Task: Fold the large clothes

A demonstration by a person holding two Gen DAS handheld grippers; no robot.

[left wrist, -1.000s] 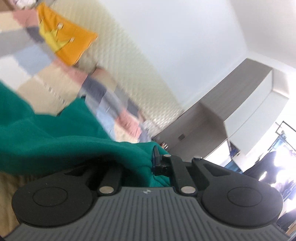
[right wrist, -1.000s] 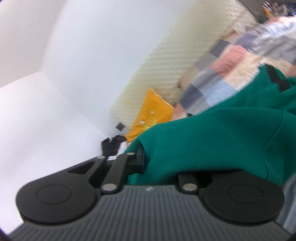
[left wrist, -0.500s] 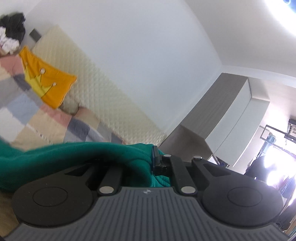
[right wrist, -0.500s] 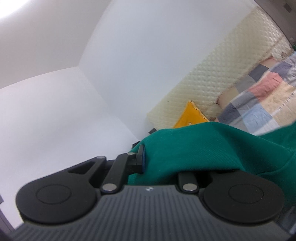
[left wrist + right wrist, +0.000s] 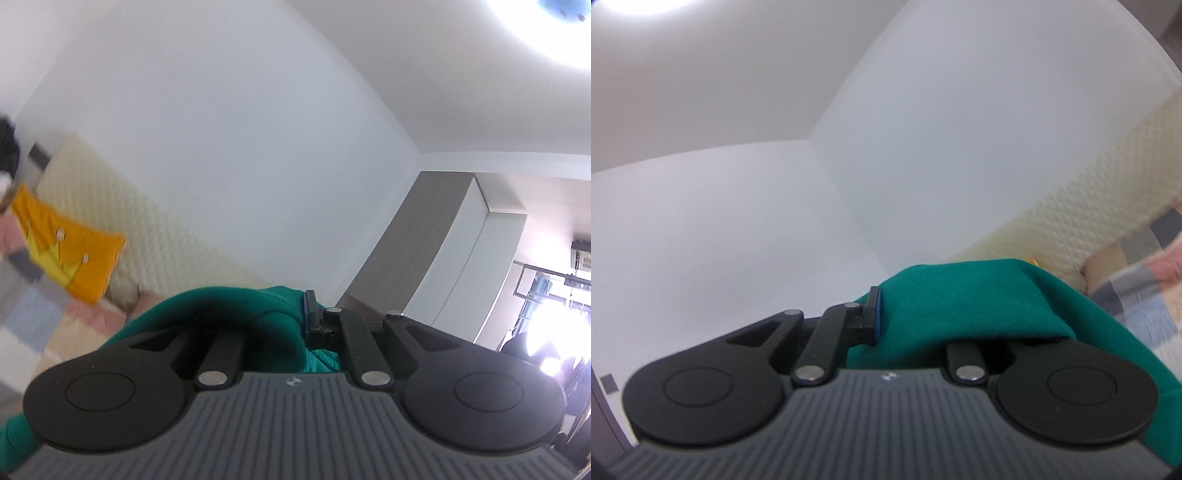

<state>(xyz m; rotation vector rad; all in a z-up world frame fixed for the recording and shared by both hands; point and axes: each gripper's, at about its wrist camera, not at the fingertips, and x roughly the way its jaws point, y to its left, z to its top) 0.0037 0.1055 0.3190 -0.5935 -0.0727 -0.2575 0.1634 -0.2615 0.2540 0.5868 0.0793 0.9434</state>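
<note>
Left gripper (image 5: 295, 317) clamped on green garment (image 5: 236, 314), cloth bunched between and over fingers. Right gripper (image 5: 908, 314) likewise pinching green garment (draped rightward, toward patchwork bedding (image 5: 1145, 291)).

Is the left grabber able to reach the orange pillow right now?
Probably not. The left gripper is shut on the green garment, so it has no free grip, and it points up toward the wall. The orange pillow lies apart, off to the side against the headboard.
</note>
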